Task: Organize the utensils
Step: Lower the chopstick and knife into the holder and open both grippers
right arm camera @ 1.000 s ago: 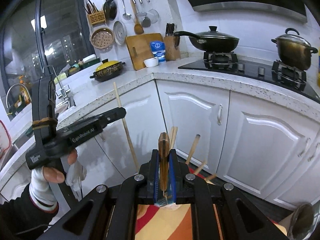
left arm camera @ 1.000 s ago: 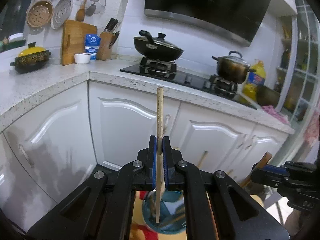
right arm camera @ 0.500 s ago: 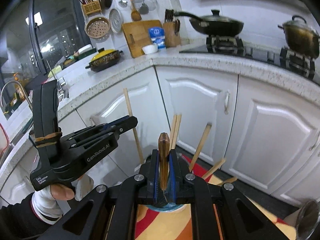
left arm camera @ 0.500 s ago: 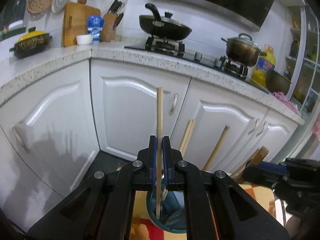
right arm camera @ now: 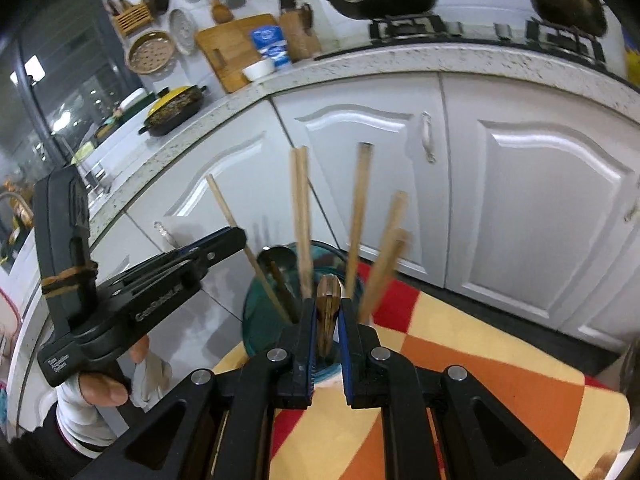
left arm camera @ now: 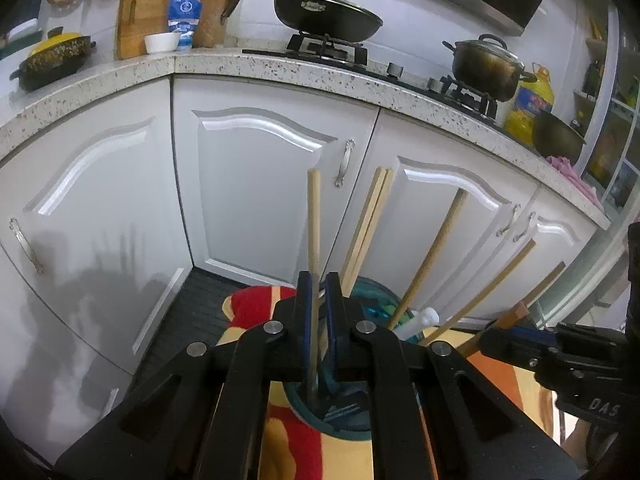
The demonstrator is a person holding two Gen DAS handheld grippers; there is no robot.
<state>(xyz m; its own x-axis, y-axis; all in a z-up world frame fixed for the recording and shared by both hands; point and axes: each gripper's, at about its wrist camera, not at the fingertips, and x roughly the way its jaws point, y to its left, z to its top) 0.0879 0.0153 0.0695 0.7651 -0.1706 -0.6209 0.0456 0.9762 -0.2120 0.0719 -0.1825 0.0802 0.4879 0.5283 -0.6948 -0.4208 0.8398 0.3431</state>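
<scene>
A teal utensil holder (left arm camera: 352,420) stands on a patterned mat and holds several wooden-handled utensils. My left gripper (left arm camera: 319,280) sits just above its rim. A pale chopstick (left arm camera: 314,220) stands between its slightly parted fingers, lower end inside the holder. My right gripper (right arm camera: 327,308) is above the same holder (right arm camera: 260,320). A brown wooden handle (right arm camera: 328,300) stands in the gap between its parted fingers, pointing down into the holder. The left gripper also shows in the right wrist view (right arm camera: 236,238).
White cabinet doors (left arm camera: 256,184) stand close behind the holder under a speckled counter (left arm camera: 280,66). A black wok (left arm camera: 326,12) and a pot (left arm camera: 486,66) sit on the stove. The mat (right arm camera: 480,380) is red, orange and yellow.
Both grippers have come down onto the holder. The chopstick and the brown handle now reach into it. Both pairs of fingers have parted a little.
</scene>
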